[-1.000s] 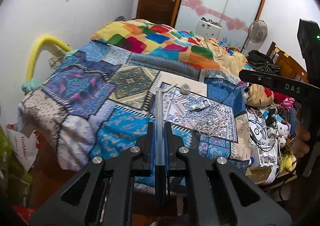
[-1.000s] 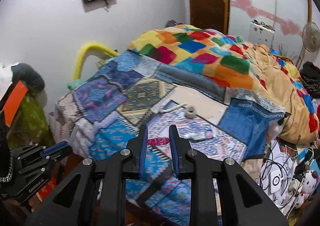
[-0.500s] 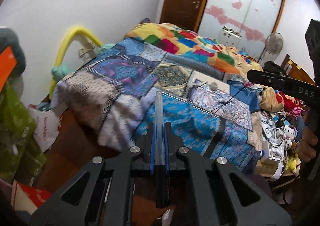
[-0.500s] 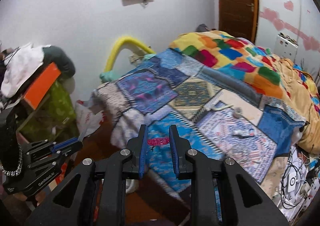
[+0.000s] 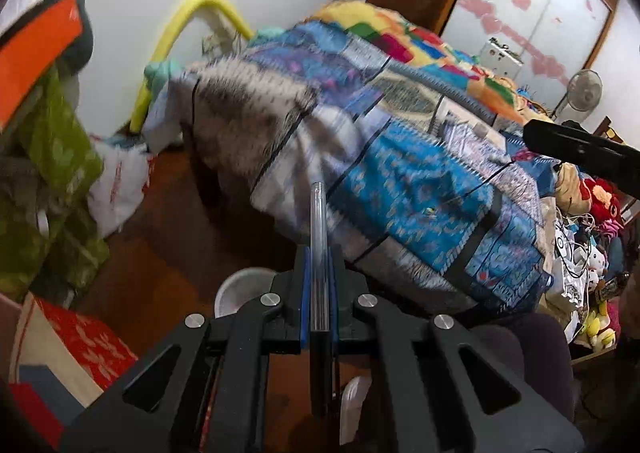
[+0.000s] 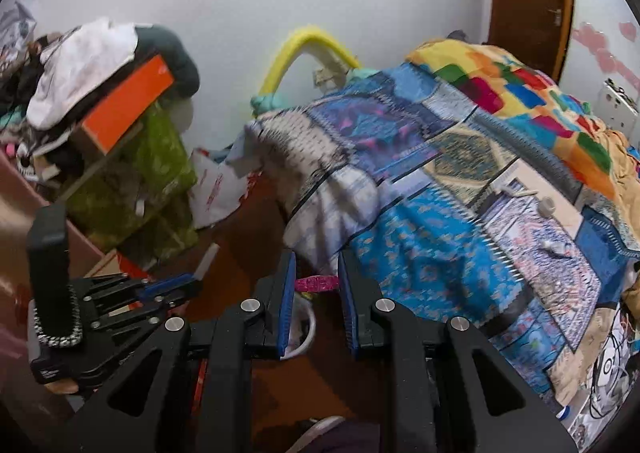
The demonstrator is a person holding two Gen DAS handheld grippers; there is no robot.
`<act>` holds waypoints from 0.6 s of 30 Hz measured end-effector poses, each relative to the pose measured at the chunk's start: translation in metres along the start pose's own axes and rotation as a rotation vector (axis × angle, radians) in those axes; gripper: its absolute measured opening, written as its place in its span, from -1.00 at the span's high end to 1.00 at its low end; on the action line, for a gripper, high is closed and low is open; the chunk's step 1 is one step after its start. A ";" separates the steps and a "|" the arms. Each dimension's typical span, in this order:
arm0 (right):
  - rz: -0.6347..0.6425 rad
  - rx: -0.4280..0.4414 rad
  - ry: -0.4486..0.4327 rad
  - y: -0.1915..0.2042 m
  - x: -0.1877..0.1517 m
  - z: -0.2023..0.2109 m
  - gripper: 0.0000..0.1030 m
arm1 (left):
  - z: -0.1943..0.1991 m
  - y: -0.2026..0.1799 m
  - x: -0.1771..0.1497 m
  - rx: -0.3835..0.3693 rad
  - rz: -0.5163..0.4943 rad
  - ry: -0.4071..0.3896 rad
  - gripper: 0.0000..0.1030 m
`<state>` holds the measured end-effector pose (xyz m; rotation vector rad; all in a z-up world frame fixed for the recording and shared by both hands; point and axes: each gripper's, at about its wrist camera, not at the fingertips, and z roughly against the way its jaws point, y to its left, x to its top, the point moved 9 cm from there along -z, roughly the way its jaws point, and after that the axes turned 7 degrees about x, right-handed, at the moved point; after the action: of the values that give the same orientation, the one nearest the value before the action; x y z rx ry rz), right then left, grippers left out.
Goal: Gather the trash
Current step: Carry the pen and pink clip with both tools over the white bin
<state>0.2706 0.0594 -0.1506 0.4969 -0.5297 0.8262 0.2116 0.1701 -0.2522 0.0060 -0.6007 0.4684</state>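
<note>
My left gripper (image 5: 319,253) is shut on a clear plastic tube with a dark end (image 5: 319,221), which sticks out forward past the fingertips. My right gripper (image 6: 317,259) is shut on a small pink glittery wrapper (image 6: 316,284), held crosswise between the blue pads. Both hover over the wooden floor beside the bed. A white round bin (image 5: 244,287) stands on the floor just below and behind the left fingers; its rim (image 6: 308,327) shows under the right fingers too. The left gripper (image 6: 188,285) also shows at the lower left of the right wrist view.
The bed with its patterned quilt (image 6: 420,253) fills the right side; small white bits (image 6: 546,207) lie on it. Piled clothes, an orange box (image 6: 124,105), green bags and a white plastic bag (image 6: 218,189) crowd the left. Toys and cables (image 5: 580,253) lie at the bed's foot.
Both grippers have swung left and downward, away from the top of the bed toward the floor. The white bin has come into view beneath them. Both grips are unchanged.
</note>
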 end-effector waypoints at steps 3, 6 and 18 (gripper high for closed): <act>0.004 0.021 0.047 0.012 -0.011 -0.018 0.62 | -0.020 0.010 -0.016 0.004 0.020 0.056 0.87; 0.006 0.042 0.101 0.022 -0.023 -0.043 0.62 | -0.043 0.019 -0.032 0.002 0.042 0.117 0.87; 0.021 0.081 0.318 0.042 -0.066 -0.139 0.61 | -0.121 0.060 -0.072 0.034 0.134 0.304 0.87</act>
<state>0.2340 0.1314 -0.2882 0.4239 -0.2092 0.9292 0.2002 0.2101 -0.3993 -0.0725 -0.2957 0.5967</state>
